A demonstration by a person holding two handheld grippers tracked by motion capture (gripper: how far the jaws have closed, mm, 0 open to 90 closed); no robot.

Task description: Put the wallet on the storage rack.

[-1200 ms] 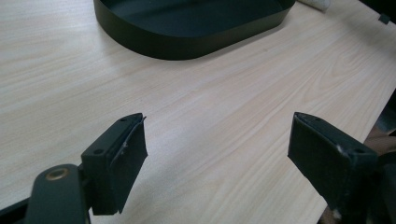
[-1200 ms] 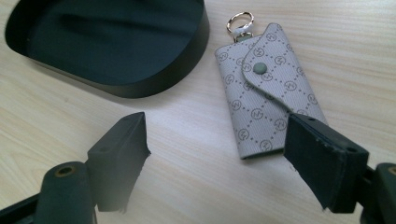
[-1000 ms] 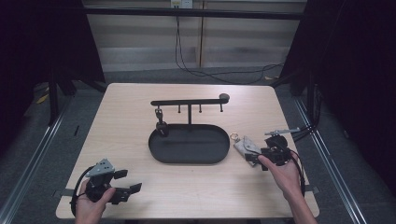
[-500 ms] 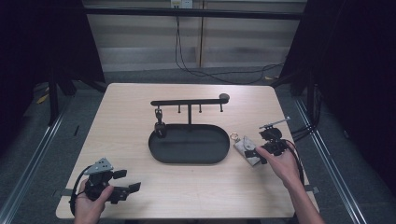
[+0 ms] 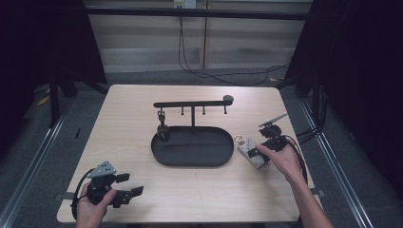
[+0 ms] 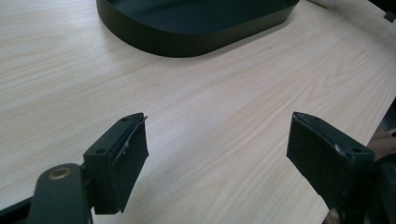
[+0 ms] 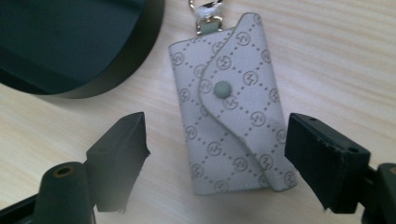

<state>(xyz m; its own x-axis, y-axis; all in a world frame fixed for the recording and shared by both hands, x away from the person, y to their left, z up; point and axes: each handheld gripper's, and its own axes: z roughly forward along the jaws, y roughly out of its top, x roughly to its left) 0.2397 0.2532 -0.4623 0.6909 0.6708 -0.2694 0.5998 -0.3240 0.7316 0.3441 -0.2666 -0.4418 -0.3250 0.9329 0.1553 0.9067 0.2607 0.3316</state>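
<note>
A pale grey patterned key pouch (image 7: pixel 232 108) with a snap button and a metal clasp lies flat on the wooden table, just right of the black oval tray (image 5: pixel 192 147). My right gripper (image 7: pixel 217 149) hovers open over it, one jaw on either side of its lower half. In the high view the pouch (image 5: pixel 250 153) sits under the right gripper (image 5: pixel 266 147). My left gripper (image 5: pixel 126 190) stands open near the table's front left corner, over bare wood (image 6: pixel 215 135), some way from the tray (image 6: pixel 196 32).
A black stand with a horizontal bar (image 5: pixel 192 103) and small hooks rises from the back of the tray; a dark item (image 5: pixel 162 127) hangs from it at the left. The table's right edge (image 5: pixel 304 142) is close to my right hand.
My right gripper has moved a little forward and left, settling over the key pouch. The left gripper has stayed about where it was.
</note>
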